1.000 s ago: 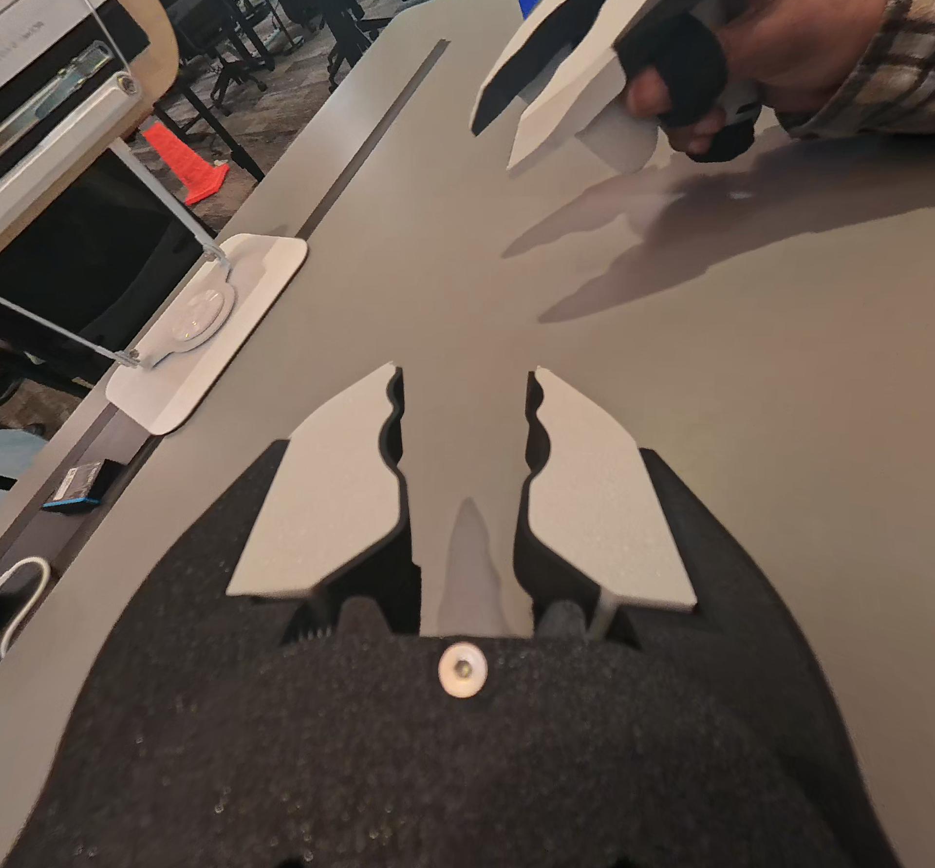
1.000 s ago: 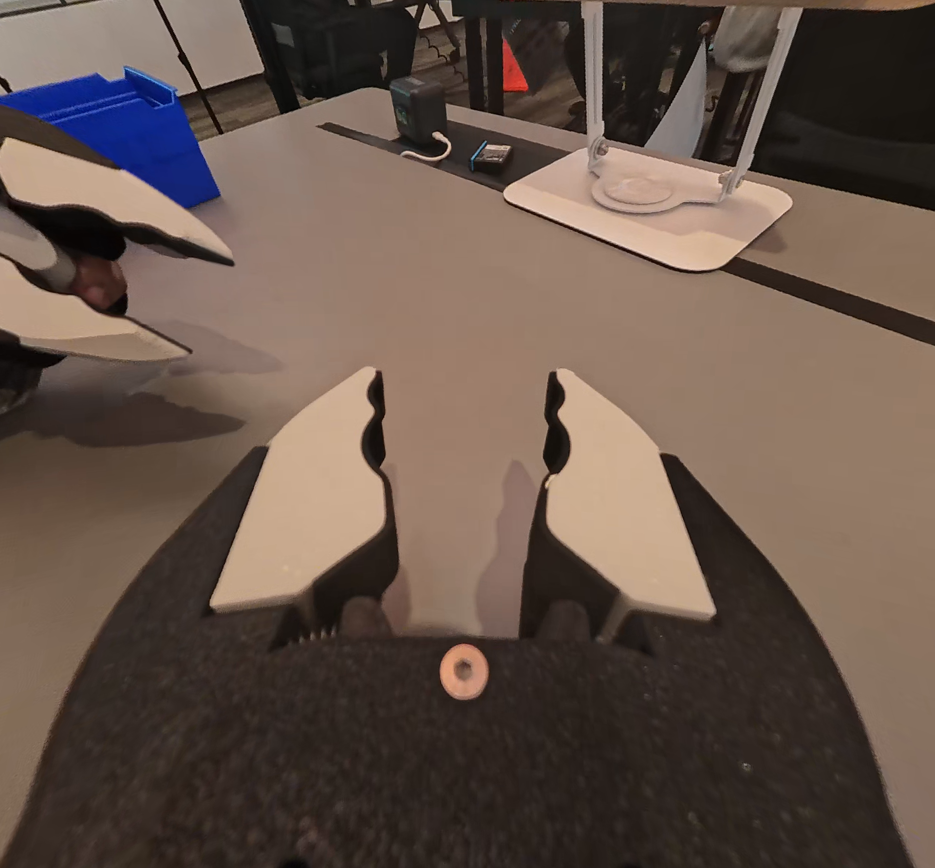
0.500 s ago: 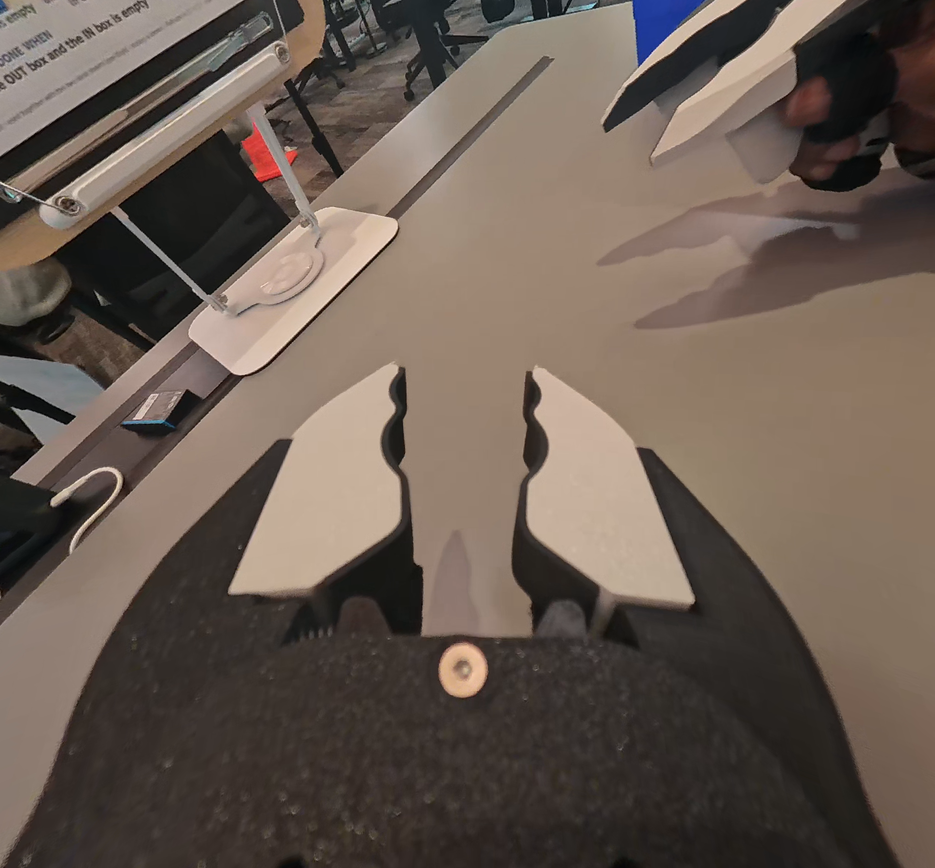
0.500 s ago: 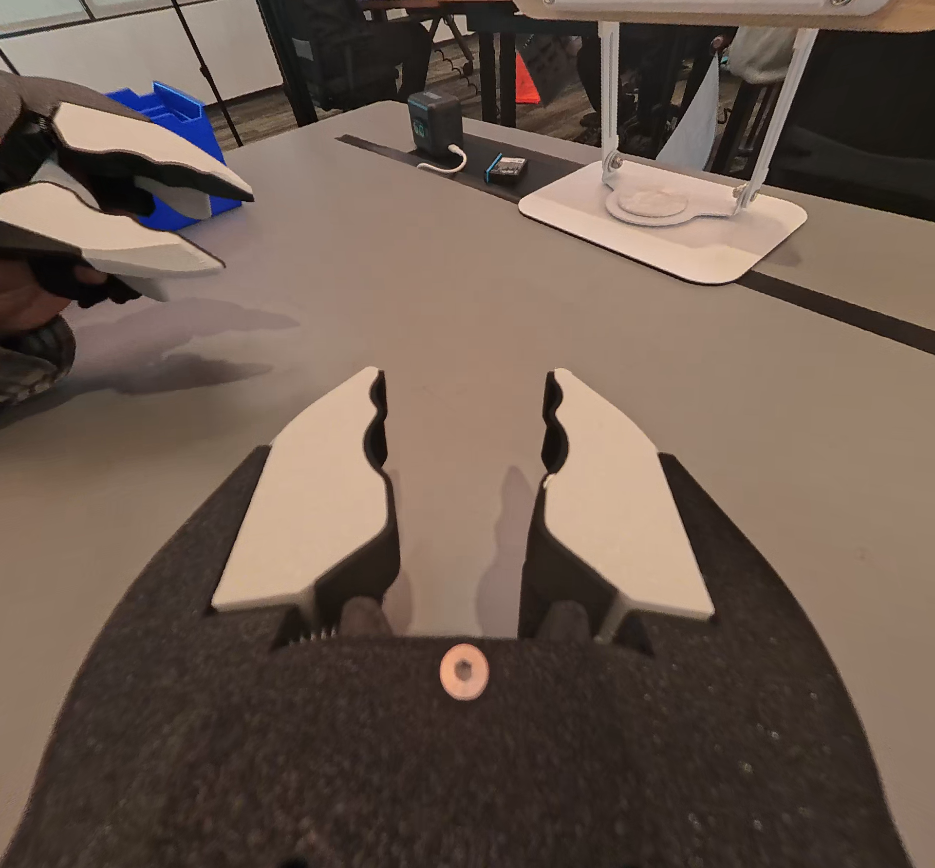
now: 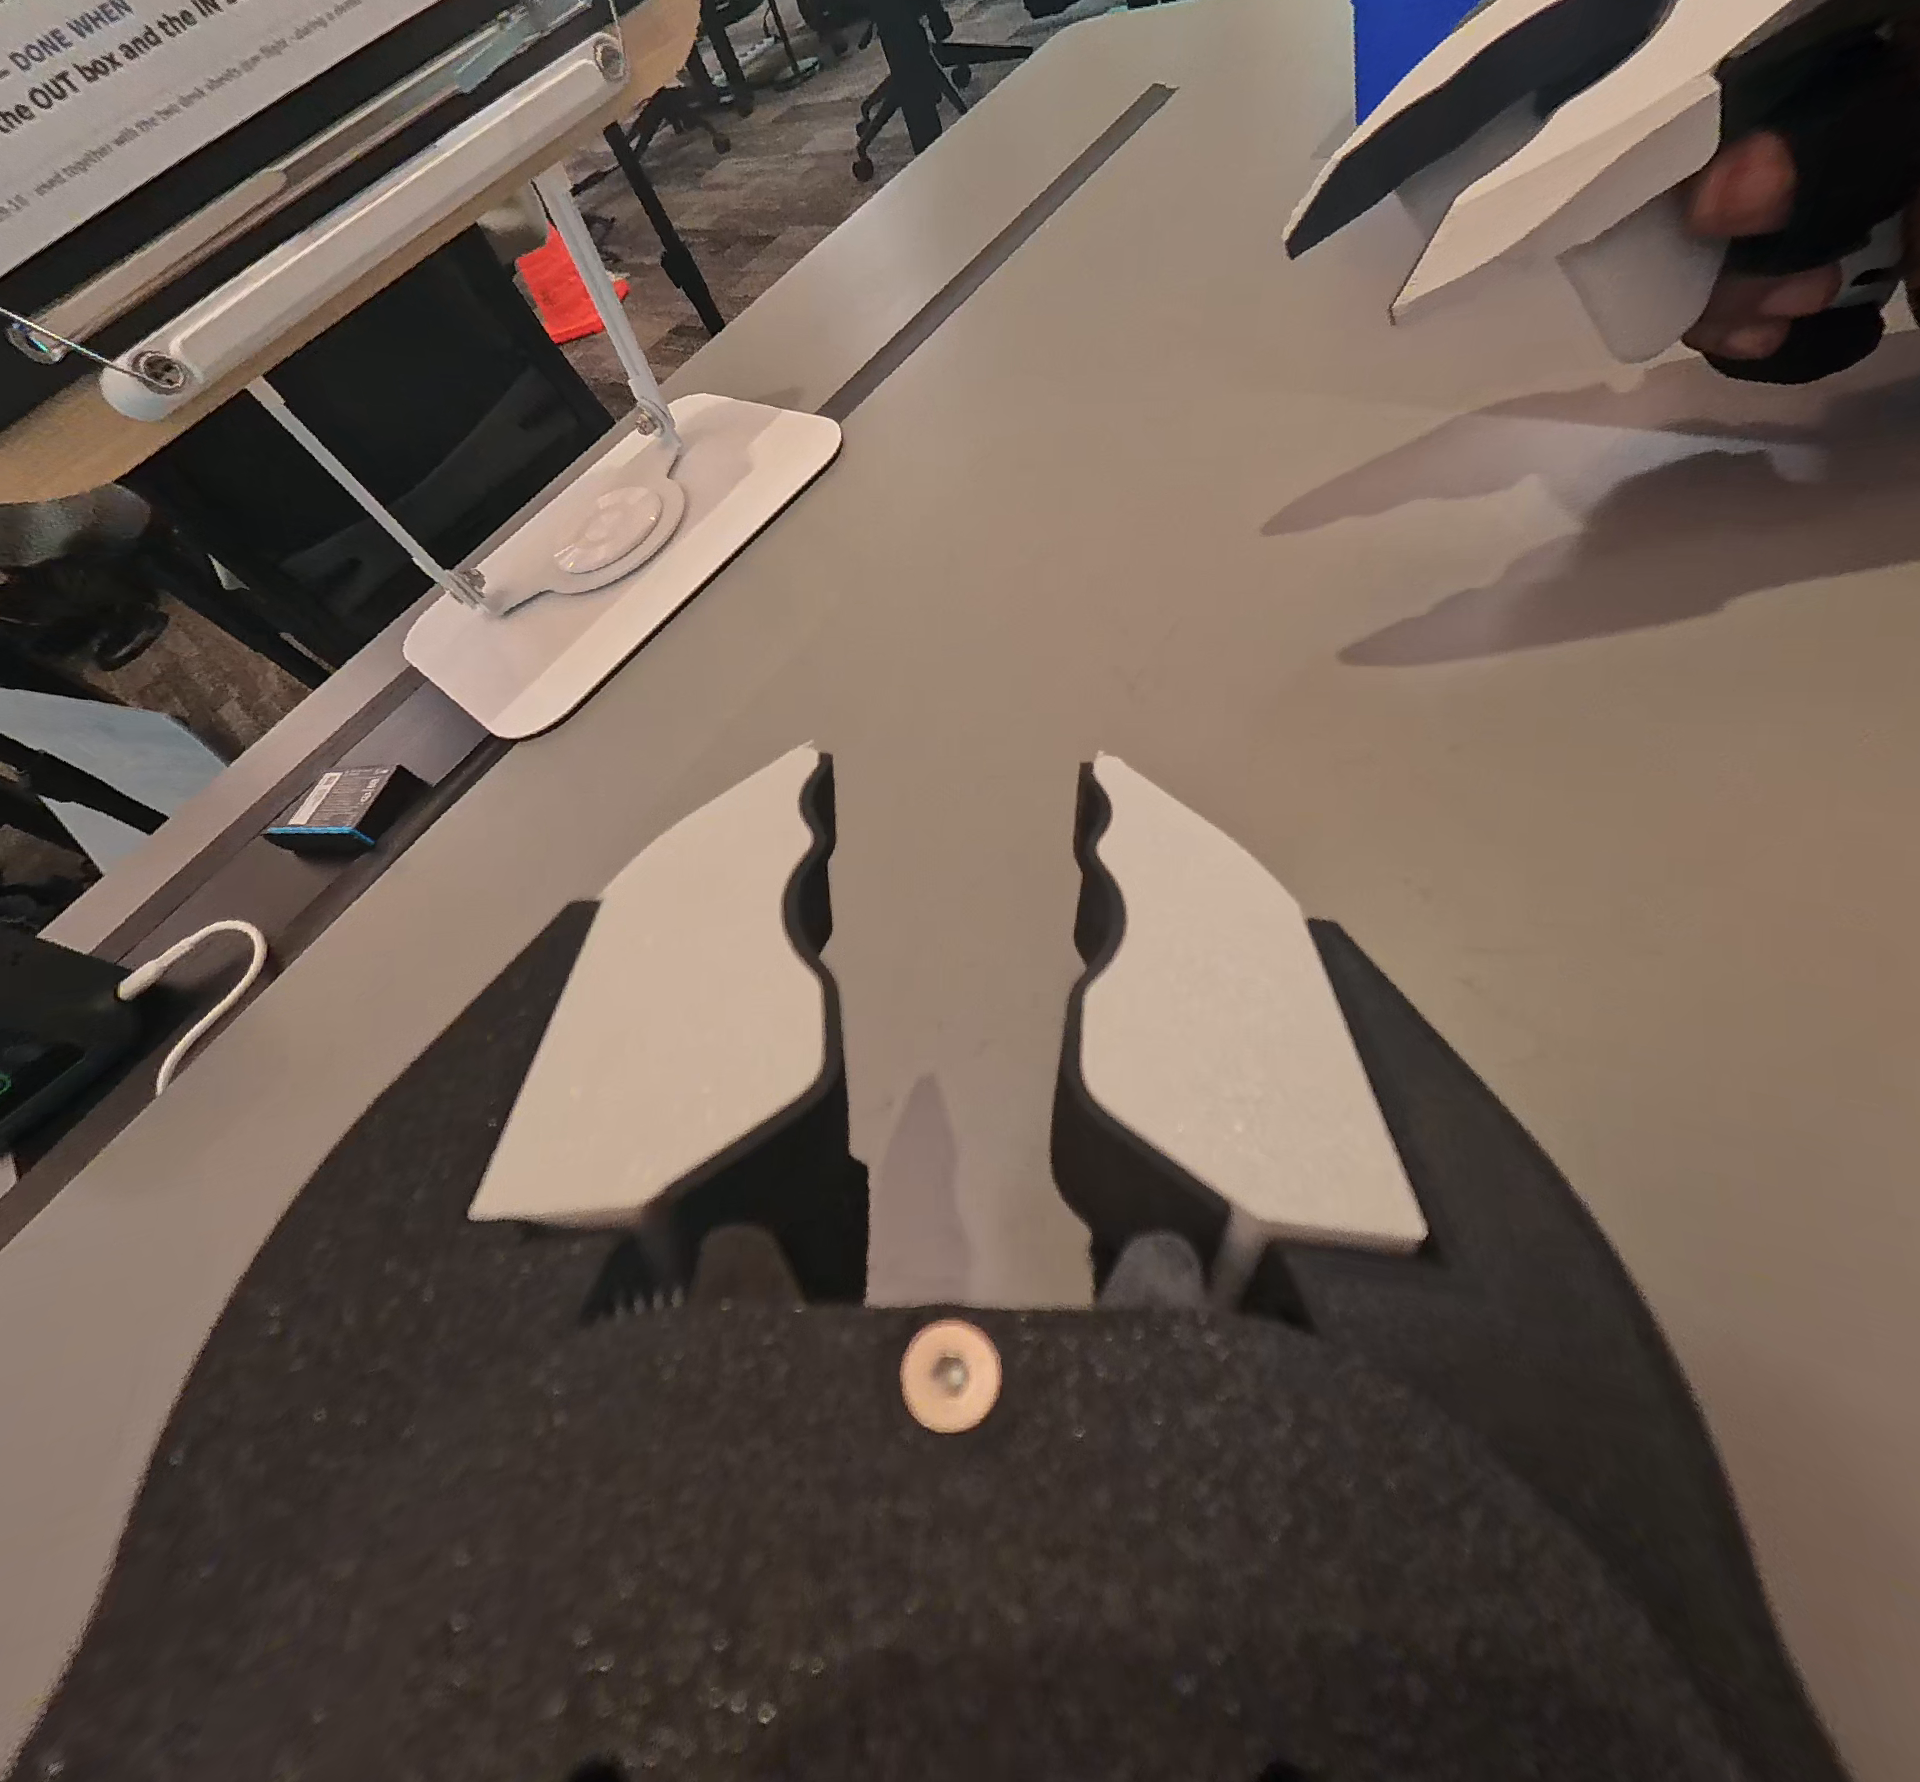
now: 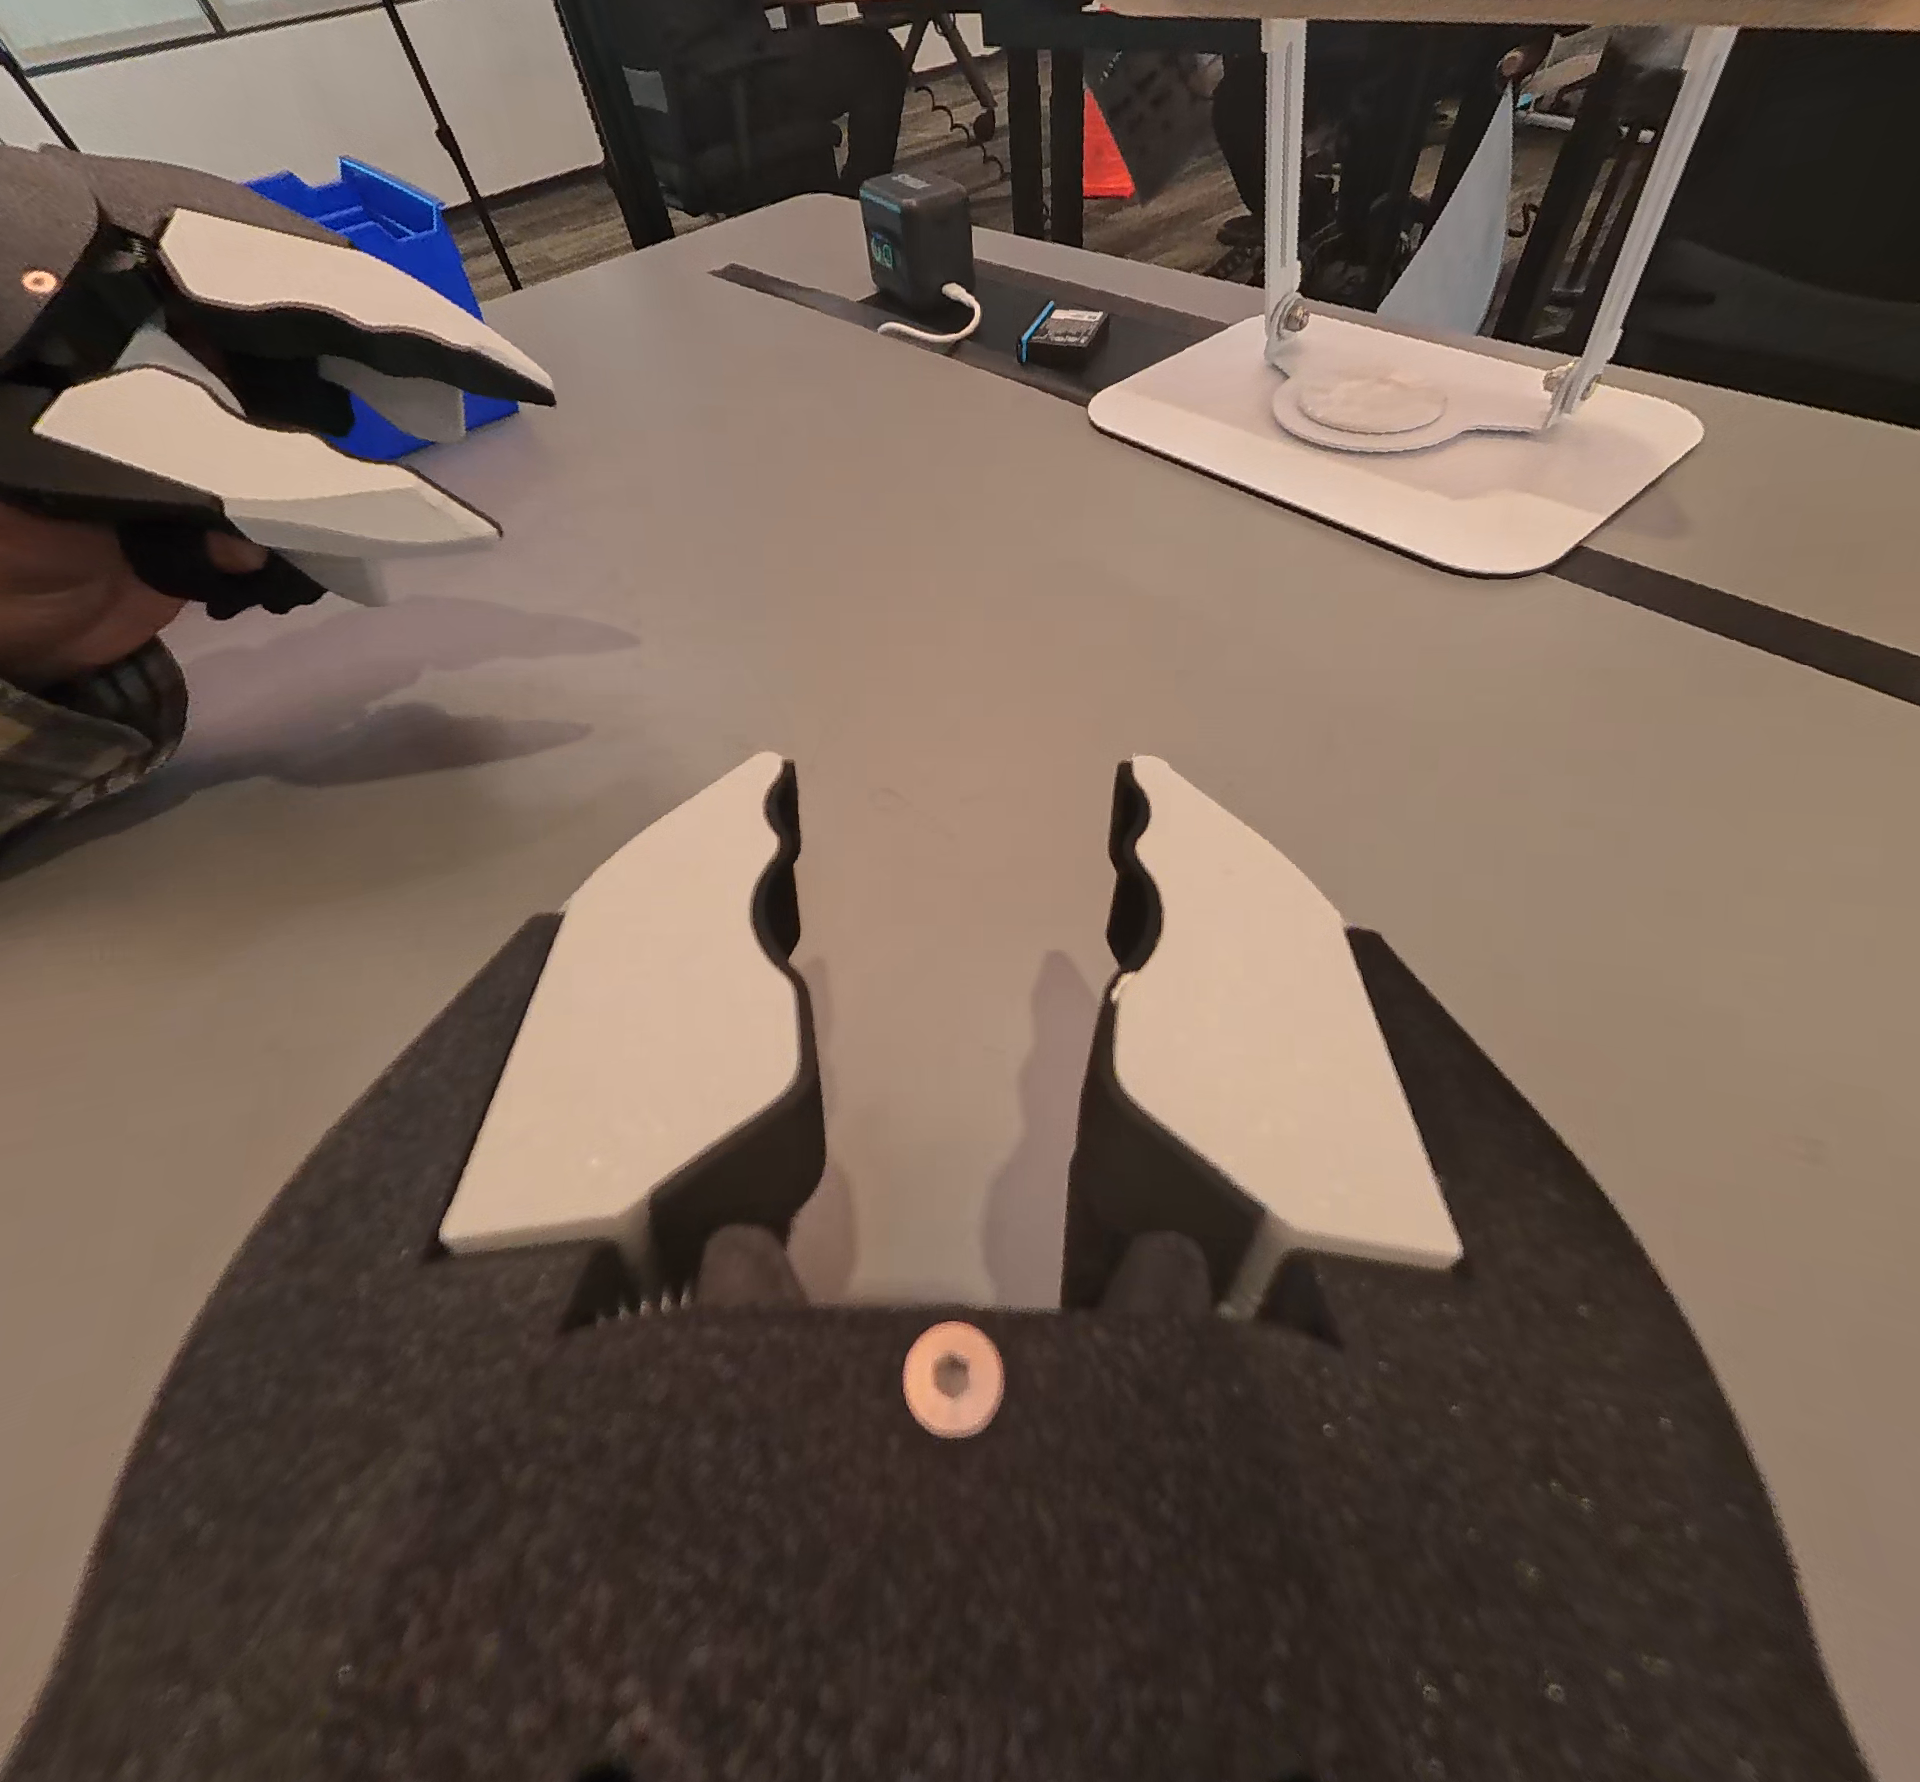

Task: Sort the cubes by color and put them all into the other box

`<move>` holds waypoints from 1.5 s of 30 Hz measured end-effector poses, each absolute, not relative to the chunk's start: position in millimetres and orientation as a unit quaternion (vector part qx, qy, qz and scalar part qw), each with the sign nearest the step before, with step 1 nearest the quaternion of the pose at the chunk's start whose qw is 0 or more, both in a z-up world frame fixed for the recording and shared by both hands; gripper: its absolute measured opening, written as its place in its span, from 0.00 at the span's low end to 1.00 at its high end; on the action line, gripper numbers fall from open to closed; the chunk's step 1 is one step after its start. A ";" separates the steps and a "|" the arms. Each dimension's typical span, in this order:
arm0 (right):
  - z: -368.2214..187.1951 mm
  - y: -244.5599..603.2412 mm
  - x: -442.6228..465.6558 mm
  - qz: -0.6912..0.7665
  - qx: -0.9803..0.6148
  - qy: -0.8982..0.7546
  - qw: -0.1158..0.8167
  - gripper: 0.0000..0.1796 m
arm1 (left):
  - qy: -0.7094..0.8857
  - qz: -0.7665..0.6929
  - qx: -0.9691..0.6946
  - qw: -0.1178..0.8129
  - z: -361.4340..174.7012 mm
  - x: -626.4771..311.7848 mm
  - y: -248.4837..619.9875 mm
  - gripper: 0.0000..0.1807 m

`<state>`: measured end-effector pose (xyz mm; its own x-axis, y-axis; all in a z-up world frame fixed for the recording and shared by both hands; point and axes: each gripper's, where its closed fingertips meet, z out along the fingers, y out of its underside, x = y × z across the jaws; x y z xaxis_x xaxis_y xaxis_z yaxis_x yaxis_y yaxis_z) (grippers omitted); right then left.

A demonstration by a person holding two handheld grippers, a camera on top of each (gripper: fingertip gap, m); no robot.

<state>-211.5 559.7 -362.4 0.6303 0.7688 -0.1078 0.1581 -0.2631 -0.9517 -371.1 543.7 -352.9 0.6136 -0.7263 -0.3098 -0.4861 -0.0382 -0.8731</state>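
Both grippers — left gripper [image 5: 954, 771] and right gripper [image 6: 954, 776] — hover empty, jaws apart, above the grey table [image 6: 935, 589]. No cubes show; only a blue box [image 6: 400, 220] lies beyond. Cubes probably handle light and rigid — best pinched across flat opposite faces.

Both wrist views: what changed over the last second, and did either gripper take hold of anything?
Both views swung and tilted up, bringing the white stand and blue box further into view, so both grippers moved. The left gripper and right gripper stayed open and empty above the bare grey table. Nothing was gripped or released; no cubes show.
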 end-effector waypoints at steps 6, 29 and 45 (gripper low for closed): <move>-362.7 559.3 -211.9 0.298 -0.738 -0.313 0.518 0.31 | 0.423 -0.108 -0.715 0.546 -354.2 -372.9 545.1 0.24; -361.0 557.3 -212.1 0.305 -0.737 -0.313 0.516 0.29 | 0.426 -0.103 -0.719 0.540 -358.7 -373.5 546.2 0.23; -356.9 555.8 -212.0 0.305 -0.734 -0.315 0.519 0.28 | 0.405 -0.096 -0.727 0.546 -338.1 -399.3 543.8 0.24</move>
<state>-212.0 555.8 -356.9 0.6161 0.7784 -0.1204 0.1465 -0.2634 -0.9535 -399.3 543.8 -338.1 0.6541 -0.6934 -0.3022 -0.4830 -0.0754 -0.8724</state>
